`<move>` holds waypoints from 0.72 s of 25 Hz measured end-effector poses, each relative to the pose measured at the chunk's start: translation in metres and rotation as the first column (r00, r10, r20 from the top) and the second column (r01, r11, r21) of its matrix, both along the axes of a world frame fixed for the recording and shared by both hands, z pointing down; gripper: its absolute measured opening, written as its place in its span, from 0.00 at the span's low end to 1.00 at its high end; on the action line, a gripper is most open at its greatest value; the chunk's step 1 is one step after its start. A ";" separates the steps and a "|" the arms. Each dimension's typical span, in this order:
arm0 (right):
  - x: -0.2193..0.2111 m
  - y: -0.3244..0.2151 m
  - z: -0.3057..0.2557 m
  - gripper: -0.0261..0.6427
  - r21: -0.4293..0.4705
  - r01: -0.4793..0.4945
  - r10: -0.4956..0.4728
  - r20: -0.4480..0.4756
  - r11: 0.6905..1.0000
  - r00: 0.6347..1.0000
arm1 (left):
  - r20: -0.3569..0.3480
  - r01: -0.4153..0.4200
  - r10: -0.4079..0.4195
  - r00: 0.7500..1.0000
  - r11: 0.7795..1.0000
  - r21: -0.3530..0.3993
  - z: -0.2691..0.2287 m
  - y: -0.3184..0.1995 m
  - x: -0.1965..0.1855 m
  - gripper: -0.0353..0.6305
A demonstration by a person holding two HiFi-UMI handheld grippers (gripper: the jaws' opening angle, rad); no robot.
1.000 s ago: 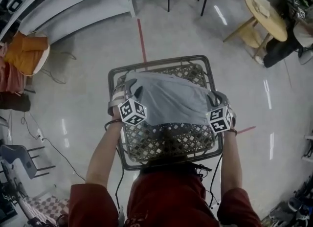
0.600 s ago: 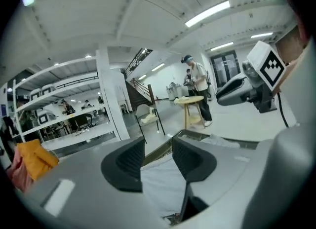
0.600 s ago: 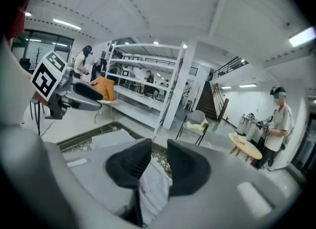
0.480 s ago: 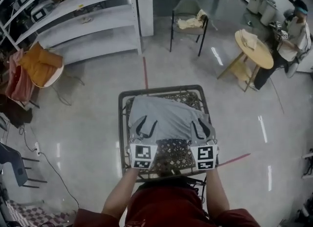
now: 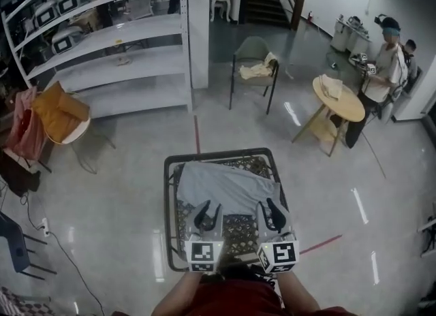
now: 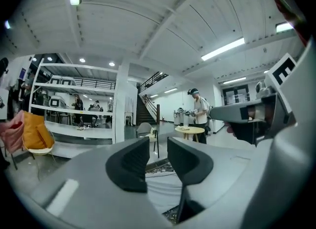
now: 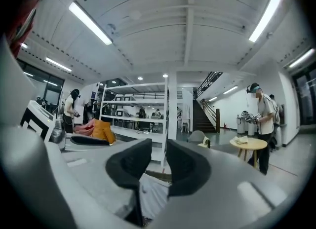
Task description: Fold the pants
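Pants [image 5: 228,185] on mesh table [image 5: 167,219], far half; near rim exposed

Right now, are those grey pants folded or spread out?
Folded, it seems: the pants lie as one compact block on the far half of the mesh table, no separate legs showing.

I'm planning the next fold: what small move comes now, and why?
Probably bring both down onto the near edge of the pants: they lie folded on the table, while the left gripper, jaws just closing, and the right gripper hover empty.
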State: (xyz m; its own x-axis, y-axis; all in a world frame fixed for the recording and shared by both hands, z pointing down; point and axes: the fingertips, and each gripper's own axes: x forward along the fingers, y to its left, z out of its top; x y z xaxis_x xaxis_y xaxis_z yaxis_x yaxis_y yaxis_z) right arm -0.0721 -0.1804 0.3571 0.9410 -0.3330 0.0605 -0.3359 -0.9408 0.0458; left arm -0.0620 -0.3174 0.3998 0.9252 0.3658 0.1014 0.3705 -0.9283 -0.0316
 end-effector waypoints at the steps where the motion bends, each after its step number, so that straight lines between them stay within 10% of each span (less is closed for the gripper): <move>1: -0.001 0.003 -0.001 0.17 0.000 -0.005 0.005 -0.002 1.000 1.000 | -0.010 -0.014 0.014 1.000 1.000 0.004 -0.003 0.006 -0.002 0.22; 6: -0.011 0.036 -0.007 0.04 0.030 -0.039 0.040 -0.024 0.999 0.999 | -0.057 -0.070 0.072 0.996 0.997 0.027 -0.013 0.047 -0.009 0.06; 18: -0.055 0.185 -0.013 0.04 0.054 -0.249 0.252 -0.053 0.967 0.966 | -0.092 -0.241 0.244 0.966 0.970 0.033 -0.034 0.194 -0.021 0.06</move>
State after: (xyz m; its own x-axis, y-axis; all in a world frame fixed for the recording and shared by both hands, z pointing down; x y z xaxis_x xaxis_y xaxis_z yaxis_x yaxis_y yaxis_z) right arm -0.1270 0.0047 0.3442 0.9961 -0.0878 -0.0075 -0.0877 -0.9961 0.0124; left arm -0.0829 -0.1235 0.3657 0.8148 0.5791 0.0278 0.5788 -0.8097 -0.0963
